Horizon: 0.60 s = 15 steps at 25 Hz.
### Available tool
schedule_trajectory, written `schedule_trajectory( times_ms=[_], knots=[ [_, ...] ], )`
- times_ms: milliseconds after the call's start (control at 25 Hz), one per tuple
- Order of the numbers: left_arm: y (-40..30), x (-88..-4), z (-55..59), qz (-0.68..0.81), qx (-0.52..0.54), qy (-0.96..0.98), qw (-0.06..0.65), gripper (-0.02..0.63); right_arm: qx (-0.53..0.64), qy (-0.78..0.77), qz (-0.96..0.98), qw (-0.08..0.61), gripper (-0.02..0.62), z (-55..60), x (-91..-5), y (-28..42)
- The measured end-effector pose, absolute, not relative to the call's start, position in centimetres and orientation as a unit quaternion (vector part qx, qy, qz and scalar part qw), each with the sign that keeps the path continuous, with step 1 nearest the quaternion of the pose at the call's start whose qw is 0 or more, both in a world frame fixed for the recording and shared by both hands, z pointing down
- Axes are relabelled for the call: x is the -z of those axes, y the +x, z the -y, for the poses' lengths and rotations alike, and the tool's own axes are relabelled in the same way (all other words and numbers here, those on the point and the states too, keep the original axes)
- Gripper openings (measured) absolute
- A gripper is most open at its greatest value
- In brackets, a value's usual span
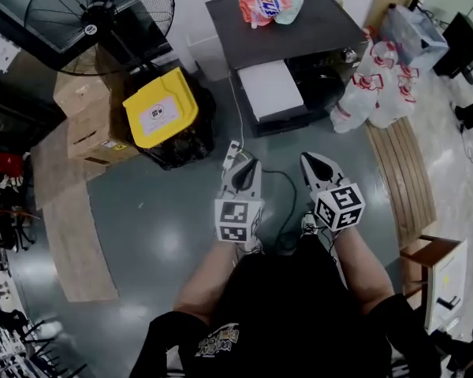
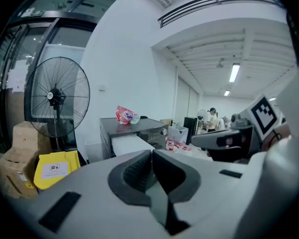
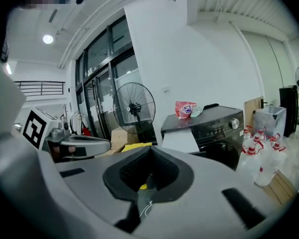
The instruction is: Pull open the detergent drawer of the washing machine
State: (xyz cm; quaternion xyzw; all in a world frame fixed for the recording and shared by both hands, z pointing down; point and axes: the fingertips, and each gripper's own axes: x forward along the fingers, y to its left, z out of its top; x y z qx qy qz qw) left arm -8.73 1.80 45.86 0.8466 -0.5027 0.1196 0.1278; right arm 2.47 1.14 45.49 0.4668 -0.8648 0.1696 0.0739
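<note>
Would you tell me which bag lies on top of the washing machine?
The pink bag, alone on the washing machine's dark top; the white bags with red print stand on the floor beside it.

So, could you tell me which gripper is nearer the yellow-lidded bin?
Left. The left gripper hangs below-right of the yellow-lidded bin in the head view; the right gripper is farther right, beyond it.

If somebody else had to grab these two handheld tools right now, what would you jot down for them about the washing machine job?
Left tool: shut, empty, held in the air.
Right tool: shut, empty, beside the left one.
Washing machine: ahead across the floor, touched by neither tool.
Detergent drawer: white, sticking out of the machine's front.
Done: the drawer looks pulled open.
Left: apparently nothing; perhaps check it is fully out.
</note>
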Motion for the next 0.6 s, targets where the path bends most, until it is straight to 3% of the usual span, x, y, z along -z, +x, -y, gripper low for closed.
schedule_trajectory(
  times_ms=[600],
  knots=[
    [-9.3, -45.3, -4.9, 0.462, -0.108, 0.871, 0.123, 0.012, -0.153, 0.5, 0.849, 0.075, 0.003, -5.8, -44.2, 1.3]
  ],
)
